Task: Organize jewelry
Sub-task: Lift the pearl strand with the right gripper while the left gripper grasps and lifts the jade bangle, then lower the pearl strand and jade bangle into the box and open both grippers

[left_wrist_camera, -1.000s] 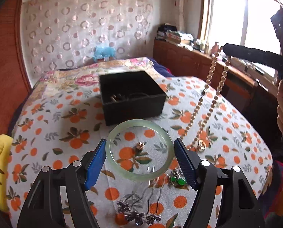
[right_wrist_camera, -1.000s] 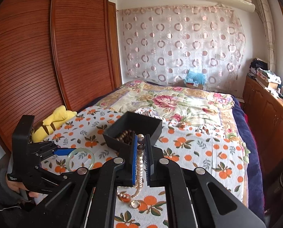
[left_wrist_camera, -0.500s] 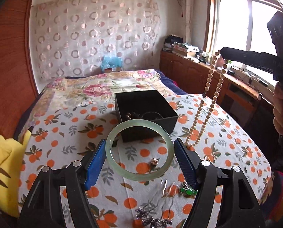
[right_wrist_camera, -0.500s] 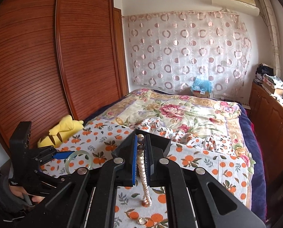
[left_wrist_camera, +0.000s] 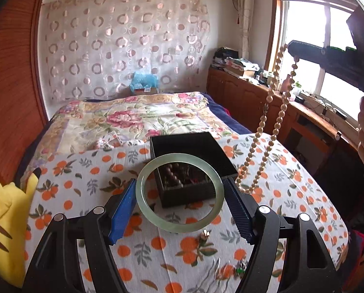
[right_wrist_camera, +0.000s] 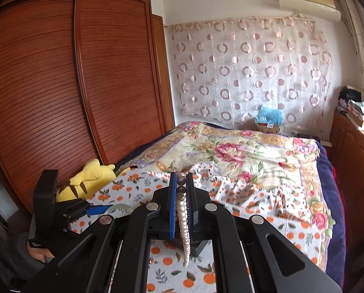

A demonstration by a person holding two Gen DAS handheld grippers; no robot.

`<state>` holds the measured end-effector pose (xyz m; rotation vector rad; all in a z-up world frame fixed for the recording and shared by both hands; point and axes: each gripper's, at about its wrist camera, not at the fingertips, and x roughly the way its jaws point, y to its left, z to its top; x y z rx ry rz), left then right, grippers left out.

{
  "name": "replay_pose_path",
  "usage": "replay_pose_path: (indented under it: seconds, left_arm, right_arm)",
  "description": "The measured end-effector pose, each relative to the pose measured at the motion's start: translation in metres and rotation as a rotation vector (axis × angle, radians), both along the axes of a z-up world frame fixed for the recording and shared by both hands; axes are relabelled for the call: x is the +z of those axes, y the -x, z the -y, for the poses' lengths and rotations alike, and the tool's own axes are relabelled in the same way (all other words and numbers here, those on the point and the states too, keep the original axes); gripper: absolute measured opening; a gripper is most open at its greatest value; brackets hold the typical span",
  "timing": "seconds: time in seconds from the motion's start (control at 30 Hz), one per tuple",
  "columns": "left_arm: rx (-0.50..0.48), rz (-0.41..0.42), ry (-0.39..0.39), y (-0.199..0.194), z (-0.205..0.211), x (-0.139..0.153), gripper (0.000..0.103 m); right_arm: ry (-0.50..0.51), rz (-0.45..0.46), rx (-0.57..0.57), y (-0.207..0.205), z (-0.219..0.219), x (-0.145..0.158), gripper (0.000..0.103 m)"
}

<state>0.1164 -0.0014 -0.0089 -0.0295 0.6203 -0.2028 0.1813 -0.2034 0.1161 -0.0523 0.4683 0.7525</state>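
My left gripper [left_wrist_camera: 179, 193] is shut on a pale green jade bangle [left_wrist_camera: 143, 202], held in the air in front of the open black jewelry box [left_wrist_camera: 194, 146] on the orange-print cloth. The box holds dark beads. My right gripper [right_wrist_camera: 181, 183] is shut on a long pearl necklace [right_wrist_camera: 184, 227], which hangs free; in the left wrist view the necklace [left_wrist_camera: 267, 131] dangles high at the right of the box, its low end near the box's right corner. The left gripper also shows in the right wrist view [right_wrist_camera: 94, 208] at the left.
Small jewelry pieces [left_wrist_camera: 204, 234] and hairpins [left_wrist_camera: 238, 269] lie on the cloth below the bangle. A yellow plush toy [left_wrist_camera: 4, 222] lies at the bed's left edge. A wooden wardrobe [right_wrist_camera: 60, 85] stands left, a wooden counter [left_wrist_camera: 291, 112] under the window right.
Both grippers have risen. The bangle has moved up and toward the box. The necklace has been lifted clear of the cloth and hangs higher beside the box.
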Motion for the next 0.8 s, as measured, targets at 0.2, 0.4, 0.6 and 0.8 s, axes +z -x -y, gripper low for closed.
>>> replay_pose_path:
  seconds: [0.2, 0.4, 0.6, 0.8]
  left_arm:
    - [-0.004, -0.006, 0.003, -0.017, -0.001, 0.006, 0.068]
    - [-0.003, -0.025, 0.006, -0.037, -0.003, 0.007, 0.068]
    - [-0.001, -0.046, 0.003, -0.057, -0.006, 0.001, 0.068]
    - [-0.01, -0.081, -0.005, -0.077, -0.005, -0.012, 0.068]
  right_arm:
    - [0.013, 0.022, 0.013, -0.018, -0.011, 0.016, 0.008]
    - [0.015, 0.024, 0.018, -0.041, -0.02, 0.02, 0.008]
    - [0.056, 0.028, 0.004, -0.062, -0.034, 0.007, 0.008]
    - [0.089, -0.028, -0.009, -0.09, -0.042, -0.031, 0.008]
